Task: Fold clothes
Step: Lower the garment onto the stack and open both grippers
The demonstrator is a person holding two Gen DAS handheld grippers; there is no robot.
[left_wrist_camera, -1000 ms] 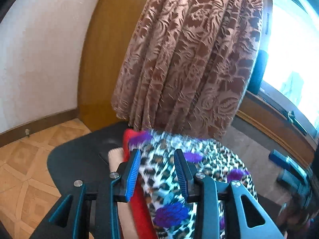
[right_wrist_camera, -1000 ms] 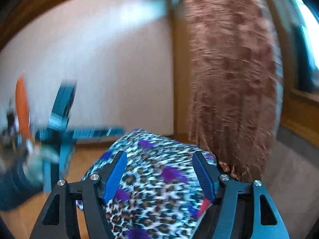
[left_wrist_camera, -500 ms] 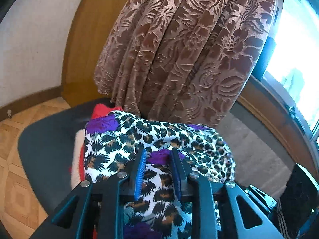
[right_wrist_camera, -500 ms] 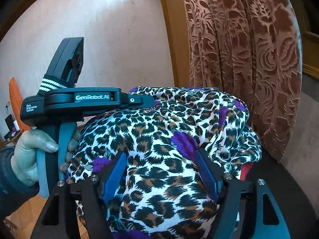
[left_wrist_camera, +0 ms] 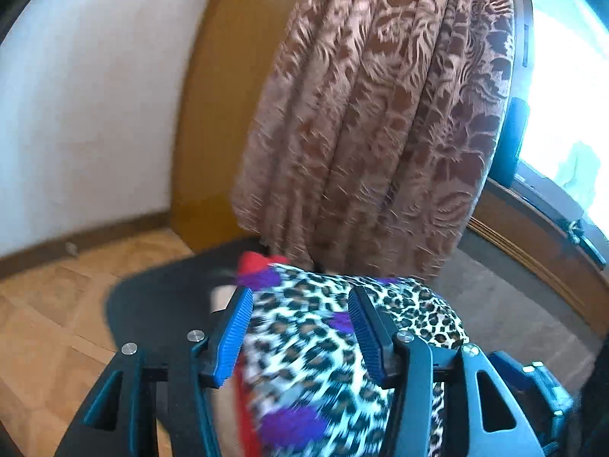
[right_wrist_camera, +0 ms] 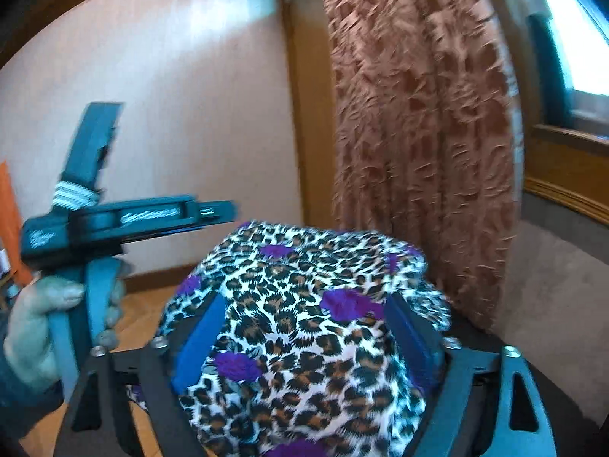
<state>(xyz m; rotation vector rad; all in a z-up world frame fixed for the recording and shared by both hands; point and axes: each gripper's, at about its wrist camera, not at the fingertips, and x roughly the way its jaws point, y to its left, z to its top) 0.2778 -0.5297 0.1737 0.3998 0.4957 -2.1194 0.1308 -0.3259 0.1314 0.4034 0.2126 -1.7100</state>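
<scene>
Both the left gripper (left_wrist_camera: 300,327) and right gripper (right_wrist_camera: 304,346), pinched narrower a moment ago, are opening wide over the leopard cloth (right_wrist_camera: 304,304); released, fold apparently set.

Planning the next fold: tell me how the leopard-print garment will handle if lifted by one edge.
The leopard-print garment is rumpled and thin, so it probably droops and unfolds. It lies bunched on other clothes, including a red piece, and may drag them. It looks light.

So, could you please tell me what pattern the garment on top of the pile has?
Leopard print with purple flowers on the top garment, clearest in the right wrist view.
</scene>
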